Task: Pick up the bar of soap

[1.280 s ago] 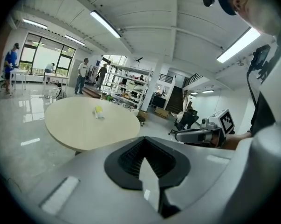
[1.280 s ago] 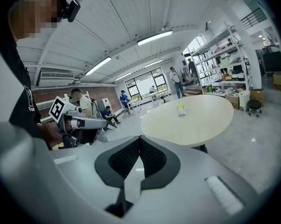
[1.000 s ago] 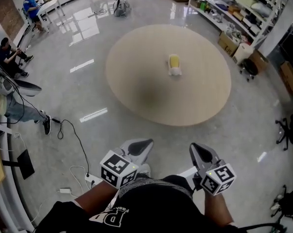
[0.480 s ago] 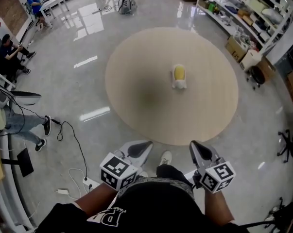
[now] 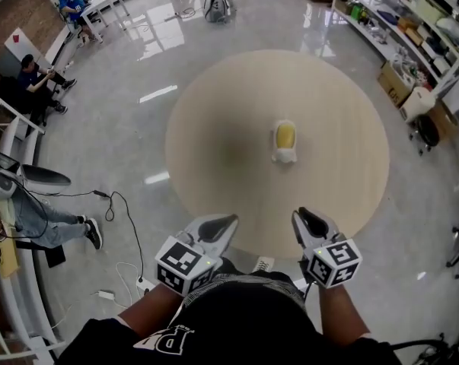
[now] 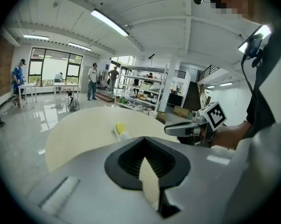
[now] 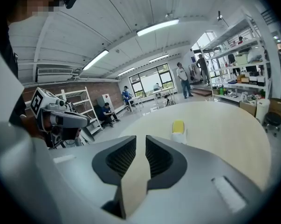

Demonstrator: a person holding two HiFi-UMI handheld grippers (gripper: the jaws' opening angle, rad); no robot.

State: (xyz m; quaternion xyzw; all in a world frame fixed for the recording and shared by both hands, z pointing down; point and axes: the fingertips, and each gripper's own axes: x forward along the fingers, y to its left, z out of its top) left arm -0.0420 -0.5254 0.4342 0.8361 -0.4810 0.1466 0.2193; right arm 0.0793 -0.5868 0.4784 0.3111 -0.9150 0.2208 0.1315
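The left gripper (image 6: 145, 146) has its jaws clenched: in the left gripper view the dark ribbed pads (image 6: 131, 160) meet at the tip and nothing is held between them. The right gripper (image 7: 140, 141) has its jaws slightly parted. They have just been opening, and a narrow slit runs between the pads (image 7: 121, 160) with only the pale tabletop showing through it, so it grasps nothing.

From the head view both grippers sit side by side at the near rim of the round beige table (image 5: 214, 112), the left gripper (image 5: 223, 223) on the left and the right gripper (image 5: 305, 220) on the right. Each carries its marker cube (image 5: 185, 265) close to the person's dark shirt (image 5: 244, 318), and both point towards the far side.

The bar of soap (image 5: 285, 134) is yellow and lies on a white dish (image 5: 286, 156) near the middle of the table, a little to the right. It is well apart from both grippers and nearer to the right one. It shows ahead of the jaws in both gripper views (image 6: 119, 128) (image 7: 178, 126).

Around the table is a glossy grey floor (image 5: 138, 143), with cables (image 5: 122, 219) trailing at the near left. Seated people (image 5: 35, 74) are at the far left, and stocked shelves (image 5: 412, 6) line the far right.
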